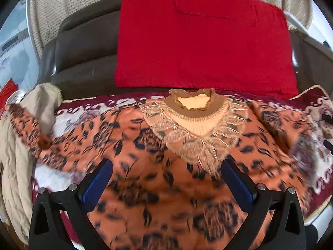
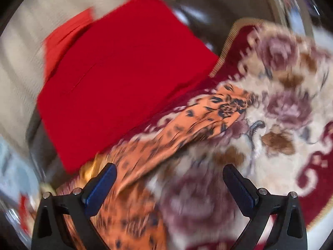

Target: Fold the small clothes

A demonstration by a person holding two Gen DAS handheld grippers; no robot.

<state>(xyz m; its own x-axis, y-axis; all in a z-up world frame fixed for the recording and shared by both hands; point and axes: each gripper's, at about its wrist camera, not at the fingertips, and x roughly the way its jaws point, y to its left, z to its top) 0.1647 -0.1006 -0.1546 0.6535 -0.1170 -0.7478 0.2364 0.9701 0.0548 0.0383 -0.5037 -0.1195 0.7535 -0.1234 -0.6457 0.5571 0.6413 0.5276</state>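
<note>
1. Orange leopard-print blouse (image 1: 166, 177) lies spread flat on a floral rug (image 1: 316, 112), neckline (image 1: 195, 102) pointing away toward the folded red cloth (image 1: 204, 41).
2. Left hand-held gripper (image 1: 166, 181) hovers over the blouse, fingers apart, empty.
3. Right hand-held gripper (image 2: 169, 185), fingers apart, views only one sleeve (image 2: 208, 112).
4. Right view is motion-blurred.

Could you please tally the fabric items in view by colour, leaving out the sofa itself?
Red: 1, the folded red garment on the seat back.
Orange with dark print: 1, the spread-out orange top with a fringed collar.
Beige: 1, the beige garment bunched at the left edge.
Maroon and cream floral: 1, the floral cover underneath.
Total: 4
</note>
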